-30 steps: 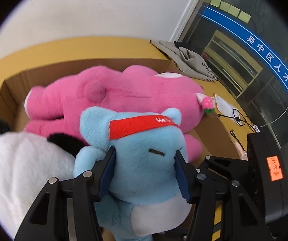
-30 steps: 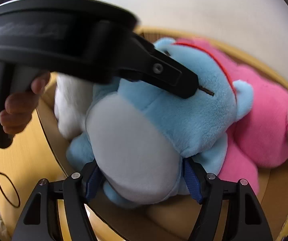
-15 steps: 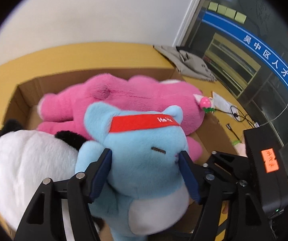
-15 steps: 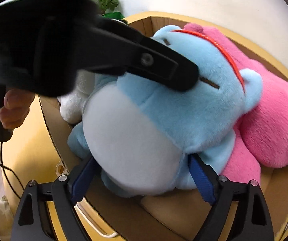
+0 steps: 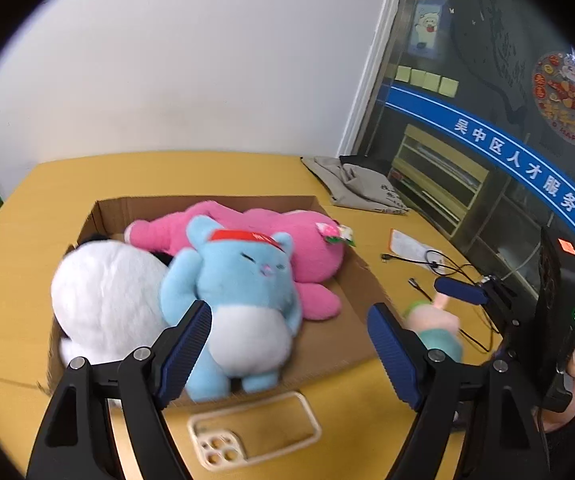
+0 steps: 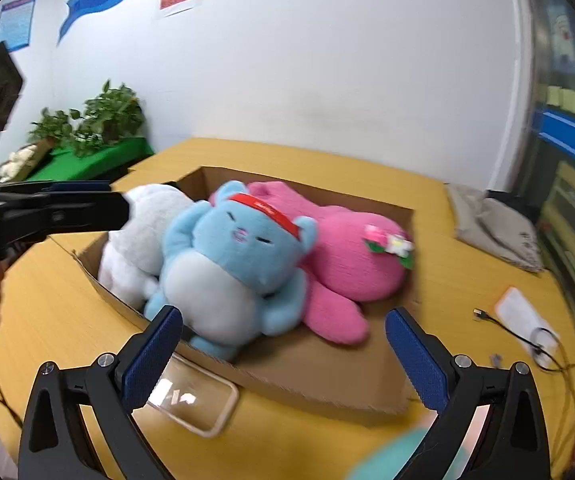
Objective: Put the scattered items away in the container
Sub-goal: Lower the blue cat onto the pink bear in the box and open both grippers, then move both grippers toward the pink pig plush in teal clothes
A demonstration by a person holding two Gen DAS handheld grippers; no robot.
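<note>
A blue plush [image 5: 243,304] [image 6: 235,268] with a red headband sits in the open cardboard box [image 5: 343,344] [image 6: 311,372], leaning on a white plush [image 5: 103,300] [image 6: 143,232] and a pink plush [image 5: 271,232] [image 6: 347,248]. My left gripper [image 5: 289,340] is open and empty, drawn back above the box's near edge. My right gripper [image 6: 283,348] is open and empty, also back from the box. A clear phone case [image 5: 251,436] [image 6: 191,400] lies on the yellow table in front of the box. A small pink and teal toy [image 5: 435,328] lies right of the box.
A grey cloth bag [image 5: 359,188] [image 6: 491,224], a white paper [image 5: 407,244] [image 6: 523,316] and black cables [image 5: 447,268] lie on the table to the right. Potted plants [image 6: 95,120] stand on a green stand at the far left. A white wall is behind.
Both grippers have opened, let go of the blue plush and pulled back and up from the box. The plush now rests in the box.
</note>
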